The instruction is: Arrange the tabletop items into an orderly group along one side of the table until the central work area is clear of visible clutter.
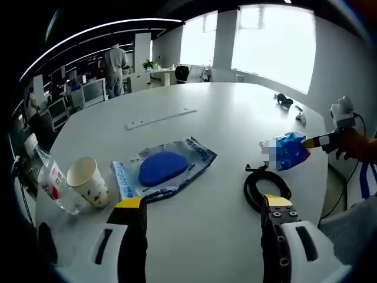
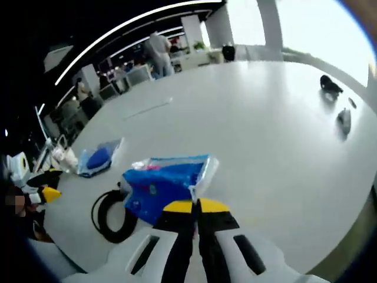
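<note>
Left gripper: jaws wide apart, empty, over white table. Clear plastic bottle, paper cup at 9 o'clock; blue-disc pouch centre; black cable coil at 3.

Right gripper: jaws pinched on blue crinkly packet (lifted, apparently). Step: carrying packet; next, set beside cup group.

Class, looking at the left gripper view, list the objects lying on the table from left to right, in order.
Clear plastic bottle → paper cup → plastic bag with a blue item inside → coiled black cable → blue packet.
</note>
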A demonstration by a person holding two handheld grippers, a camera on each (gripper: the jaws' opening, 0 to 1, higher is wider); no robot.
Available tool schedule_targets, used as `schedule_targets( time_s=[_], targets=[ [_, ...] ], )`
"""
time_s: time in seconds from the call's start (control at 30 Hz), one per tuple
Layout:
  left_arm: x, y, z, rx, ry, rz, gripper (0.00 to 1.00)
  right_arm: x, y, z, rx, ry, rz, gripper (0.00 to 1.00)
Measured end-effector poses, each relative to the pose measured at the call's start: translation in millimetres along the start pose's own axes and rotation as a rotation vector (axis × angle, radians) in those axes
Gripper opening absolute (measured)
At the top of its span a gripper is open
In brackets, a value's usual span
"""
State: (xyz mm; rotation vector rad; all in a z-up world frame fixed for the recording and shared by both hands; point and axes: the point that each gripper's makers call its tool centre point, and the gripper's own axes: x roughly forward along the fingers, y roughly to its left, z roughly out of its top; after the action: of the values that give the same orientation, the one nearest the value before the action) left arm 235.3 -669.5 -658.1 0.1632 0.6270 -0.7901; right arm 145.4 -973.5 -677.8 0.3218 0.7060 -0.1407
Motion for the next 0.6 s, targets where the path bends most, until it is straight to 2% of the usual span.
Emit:
schedule_targets(
  time_s=[0.23,0.43,0.6],
  targets=[
    [6.4,-18.5,7.3,0.008,-0.003,-0.056,0.69,2.0,15.8,15.4,0.018,-0.025,0.048,0.0],
    [8.8,-25.0,9.7,-0.004,0.004,-0.087,0.6,4.5,30.6,18.4,0.004,-0.011,0.094,0.0],
    [12.4,-38.8,9.9,0.011,0.019,-0.14,0.43,4.2,44.6,21.0,0.009,-0.01,0.134,0.0]
  ],
)
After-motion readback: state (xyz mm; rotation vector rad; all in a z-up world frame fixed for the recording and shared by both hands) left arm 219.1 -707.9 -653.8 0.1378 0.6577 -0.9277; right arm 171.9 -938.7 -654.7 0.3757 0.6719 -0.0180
